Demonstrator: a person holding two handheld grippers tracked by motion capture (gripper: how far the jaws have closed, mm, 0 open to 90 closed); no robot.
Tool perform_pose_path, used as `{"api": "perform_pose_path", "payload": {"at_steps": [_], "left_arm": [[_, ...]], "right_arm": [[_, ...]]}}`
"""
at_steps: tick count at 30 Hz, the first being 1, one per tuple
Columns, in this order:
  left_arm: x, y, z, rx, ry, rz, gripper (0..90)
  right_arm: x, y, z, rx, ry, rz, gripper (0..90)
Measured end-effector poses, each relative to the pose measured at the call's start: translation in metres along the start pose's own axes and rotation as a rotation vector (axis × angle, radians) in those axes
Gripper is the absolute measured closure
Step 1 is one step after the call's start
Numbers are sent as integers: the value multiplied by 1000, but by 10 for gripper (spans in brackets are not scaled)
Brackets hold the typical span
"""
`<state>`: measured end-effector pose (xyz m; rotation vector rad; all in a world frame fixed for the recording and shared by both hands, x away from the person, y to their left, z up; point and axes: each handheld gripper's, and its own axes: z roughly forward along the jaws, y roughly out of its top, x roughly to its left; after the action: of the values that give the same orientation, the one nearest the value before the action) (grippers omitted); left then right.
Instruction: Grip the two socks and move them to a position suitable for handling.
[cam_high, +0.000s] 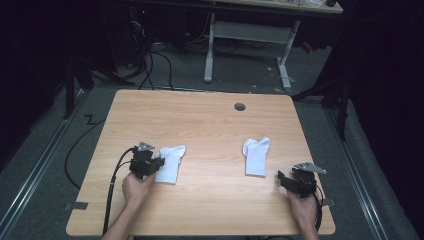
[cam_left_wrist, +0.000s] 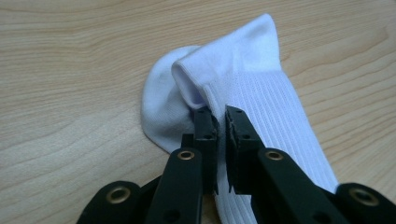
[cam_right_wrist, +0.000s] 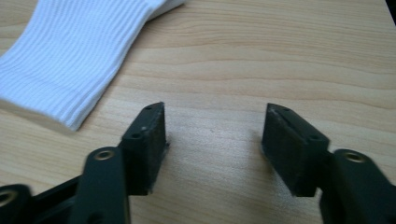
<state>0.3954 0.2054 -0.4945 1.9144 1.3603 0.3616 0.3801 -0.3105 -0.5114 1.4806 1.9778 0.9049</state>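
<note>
Two white ribbed cotton socks on the pale wooden table (cam_high: 210, 125): left sock (cam_high: 170, 164) toward the left side, right sock (cam_high: 256, 156) toward the right, well apart. Two black two-jaw grippers, one per hand. Left gripper (cam_left_wrist: 221, 122) pinched on the left sock's ribbed cuff edge, fabric caught between nearly closed jaws. Right gripper (cam_right_wrist: 212, 140) resting on bare wood near the right sock's cuff, jaws apart, nothing between. One round grommet hole (cam_high: 240, 106) near the far edge.
</note>
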Motion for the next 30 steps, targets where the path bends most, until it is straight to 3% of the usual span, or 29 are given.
{"api": "perform_pose_path", "payload": {"at_steps": [14,17,21,30], "left_arm": [[-2,5,-11,-61,-59,-51,853],[-7,10,-16,-60,-49,-14,853],[-17,22,-24,-96,-56,24,854],[-32,33,-25,-117,-78,58,854]], "right_arm": [[1,0,-1,-4,9,-13,473],[1,0,-1,-4,8,-13,473],[1,0,-1,-6,6,-13,473],[1,0,-1,-4,0,-8,468]]}}
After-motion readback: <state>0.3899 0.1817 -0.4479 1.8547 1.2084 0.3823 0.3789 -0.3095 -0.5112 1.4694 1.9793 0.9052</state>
